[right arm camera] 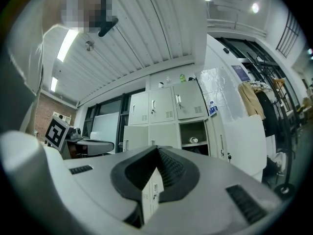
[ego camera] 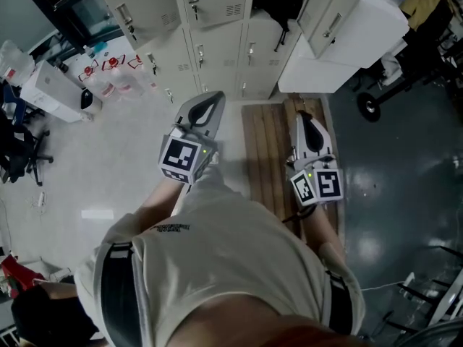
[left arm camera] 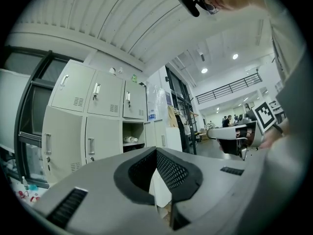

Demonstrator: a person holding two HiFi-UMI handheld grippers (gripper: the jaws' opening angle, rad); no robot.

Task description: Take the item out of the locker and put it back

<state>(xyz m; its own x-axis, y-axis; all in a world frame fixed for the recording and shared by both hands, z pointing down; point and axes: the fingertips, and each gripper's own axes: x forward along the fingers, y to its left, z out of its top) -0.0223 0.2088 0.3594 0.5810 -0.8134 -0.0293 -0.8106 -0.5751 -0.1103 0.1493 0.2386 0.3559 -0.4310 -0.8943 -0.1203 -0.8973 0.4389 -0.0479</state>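
A bank of pale grey lockers (ego camera: 217, 20) stands ahead of me. One compartment (left arm camera: 131, 137) is open, and its door (ego camera: 329, 13) swings out to the right. A small white bottle-like item (right arm camera: 194, 140) lies on its side on the shelf inside; it also shows as the item (left arm camera: 129, 139) in the left gripper view. My left gripper (ego camera: 215, 98) is shut and empty, held level and some way short of the lockers. My right gripper (ego camera: 302, 114) is shut too, with nothing in it, beside the left one. Each gripper view shows its own jaws closed at the tip, left gripper (left arm camera: 156, 153) and right gripper (right arm camera: 156, 151).
A wooden slatted board (ego camera: 269, 150) lies on the floor under my right hand. A white cabinet (ego camera: 340, 56) stands by the open door. Several bottles (ego camera: 116, 78) sit on the floor at the left, and a wheeled cart (ego camera: 372, 103) at the right.
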